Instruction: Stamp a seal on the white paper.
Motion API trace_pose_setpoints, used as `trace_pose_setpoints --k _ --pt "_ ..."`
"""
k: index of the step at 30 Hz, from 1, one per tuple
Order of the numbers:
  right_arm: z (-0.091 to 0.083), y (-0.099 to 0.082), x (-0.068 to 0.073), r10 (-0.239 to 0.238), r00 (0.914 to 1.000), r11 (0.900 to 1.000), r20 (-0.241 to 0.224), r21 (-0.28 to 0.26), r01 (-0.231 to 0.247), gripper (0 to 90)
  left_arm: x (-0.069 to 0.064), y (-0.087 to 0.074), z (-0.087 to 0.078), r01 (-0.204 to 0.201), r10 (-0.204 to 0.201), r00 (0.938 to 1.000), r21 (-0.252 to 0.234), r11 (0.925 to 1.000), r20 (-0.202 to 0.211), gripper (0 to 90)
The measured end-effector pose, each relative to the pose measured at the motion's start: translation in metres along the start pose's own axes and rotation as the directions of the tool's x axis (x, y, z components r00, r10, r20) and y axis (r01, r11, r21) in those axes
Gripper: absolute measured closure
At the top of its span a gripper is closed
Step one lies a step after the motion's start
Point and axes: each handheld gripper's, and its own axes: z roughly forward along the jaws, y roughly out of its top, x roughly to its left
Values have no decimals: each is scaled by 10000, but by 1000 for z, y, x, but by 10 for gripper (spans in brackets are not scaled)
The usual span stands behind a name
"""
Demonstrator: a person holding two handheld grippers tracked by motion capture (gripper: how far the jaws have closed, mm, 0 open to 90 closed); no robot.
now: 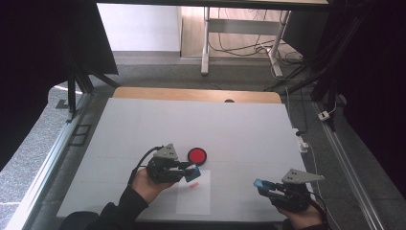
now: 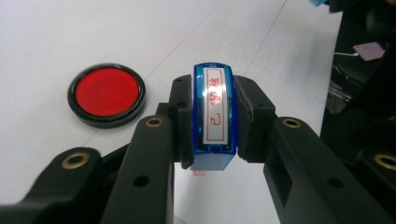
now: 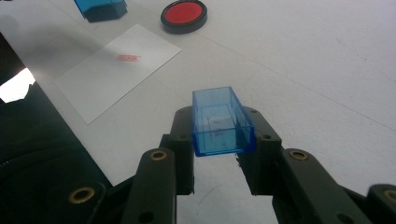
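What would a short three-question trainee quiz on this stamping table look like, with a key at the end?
1. True or false: the left gripper is shut on the blue stamp.
2. What does the right gripper hold: A the ink pad, B the clear blue cap, C paper?
3. Where is the red imprint?

Key: 1 true. 2 B. 3 On the white paper, beside the red ink pad.

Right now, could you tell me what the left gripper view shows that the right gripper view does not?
The left gripper view alone shows the label with red characters on the blue stamp, clamped in the left hand-held gripper. The right gripper view alone shows the open blue cap gripped by the right hand-held gripper, and the red imprint on the paper sheet. Both show the red ink pad on the white table.
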Motion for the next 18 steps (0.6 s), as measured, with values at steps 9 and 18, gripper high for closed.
trace_pose_setpoints --k 9,18 --pt "0 0 0 4 10000 10000 0 20 -4 687 3 7 -27 -17 34 9999 -1008 9949 162 706" --pt "0 1 0 -11 10000 10000 27 94 11 686 3 12 -49 -132 191 9994 -1830 9830 303 706"
